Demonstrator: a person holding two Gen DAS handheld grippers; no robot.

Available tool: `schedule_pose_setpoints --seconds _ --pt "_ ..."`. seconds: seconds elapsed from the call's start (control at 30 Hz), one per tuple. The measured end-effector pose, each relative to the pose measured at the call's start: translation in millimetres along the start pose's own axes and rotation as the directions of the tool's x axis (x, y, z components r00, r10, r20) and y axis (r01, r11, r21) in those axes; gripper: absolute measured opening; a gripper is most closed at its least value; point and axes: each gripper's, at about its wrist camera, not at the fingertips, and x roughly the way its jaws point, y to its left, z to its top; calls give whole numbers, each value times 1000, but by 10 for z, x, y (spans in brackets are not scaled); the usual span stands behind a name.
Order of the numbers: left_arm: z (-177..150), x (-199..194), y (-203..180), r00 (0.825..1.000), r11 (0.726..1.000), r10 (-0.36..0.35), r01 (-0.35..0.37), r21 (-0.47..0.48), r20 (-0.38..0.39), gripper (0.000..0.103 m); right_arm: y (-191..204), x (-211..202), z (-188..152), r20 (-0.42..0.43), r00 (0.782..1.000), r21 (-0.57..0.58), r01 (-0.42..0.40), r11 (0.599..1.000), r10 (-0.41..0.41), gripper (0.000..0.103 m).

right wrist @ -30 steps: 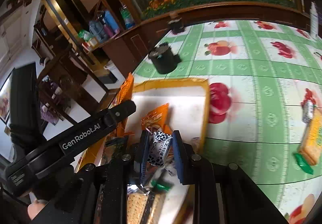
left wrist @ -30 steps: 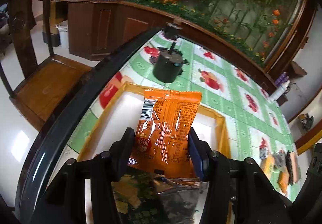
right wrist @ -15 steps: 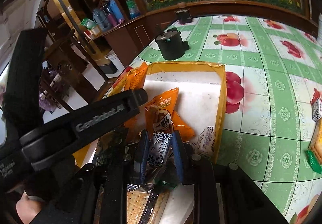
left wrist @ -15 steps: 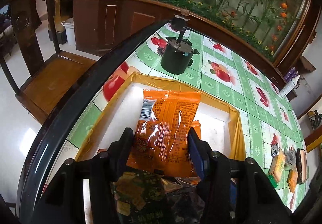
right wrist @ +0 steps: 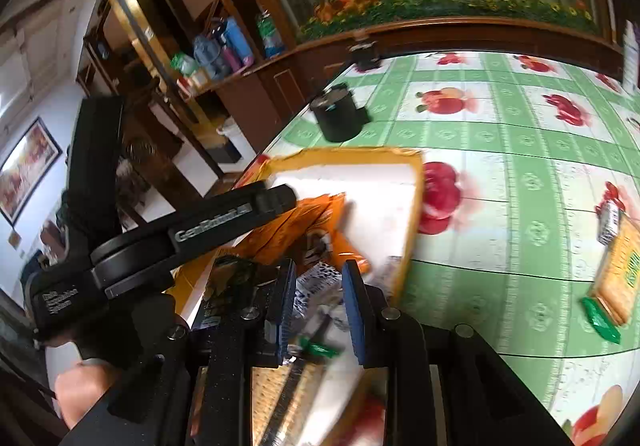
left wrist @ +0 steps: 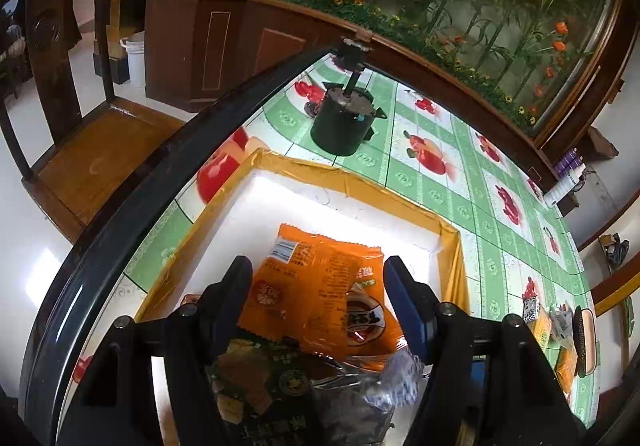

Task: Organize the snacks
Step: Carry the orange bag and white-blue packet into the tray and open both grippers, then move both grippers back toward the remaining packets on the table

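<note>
An orange snack packet (left wrist: 312, 294) lies flat in the white box with a yellow taped rim (left wrist: 348, 173). My left gripper (left wrist: 318, 286) hangs over it. Its jaws are opening, and the pads stand clear of the packet on both sides. A dark green packet (left wrist: 260, 386) and a clear dark bag (left wrist: 360, 394) lie below them. My right gripper (right wrist: 319, 292) is shut on a small black-and-white patterned packet (right wrist: 320, 273) above the near end of the box (right wrist: 416, 205). The left gripper's body (right wrist: 200, 230) crosses that view.
A black pot (left wrist: 344, 121) stands on the green fruit-print tablecloth beyond the box. Loose snacks lie to the right: a cracker packet (right wrist: 624, 270) and a green wrapper (right wrist: 600, 320). A wooden chair (left wrist: 92, 157) stands left of the table's dark edge. A hand (right wrist: 80, 386) holds the left gripper.
The left jaws have spread and the orange packet has dropped from upright between them to flat in the box. The right gripper has shifted a little over the box with its packet.
</note>
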Motion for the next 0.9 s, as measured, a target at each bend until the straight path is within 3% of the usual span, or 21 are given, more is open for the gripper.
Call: schedule_pose_setpoints --seconds 0.1,0.23,0.43,0.6,0.9 --pt "-7 -31 -41 1000 1000 -10 10 15 12 67 -216 -151 14 32 999 22 22 1000 -23 26" --pt "-20 -53 -131 999 999 -21 19 44 26 68 -633 -430 -17 95 987 53 125 991 -129 26" --pt "-62 -71 -266 999 995 -14 9 100 50 68 -1276 -852 -139 184 931 132 293 947 -314 32" --pt "-88 -71 -319 998 992 -22 15 123 59 68 -1667 -1059 -149 199 942 277 212 937 -272 32" --pt "-123 -122 -416 995 987 -52 38 154 89 70 -1606 -1087 -162 214 935 266 222 938 -282 42"
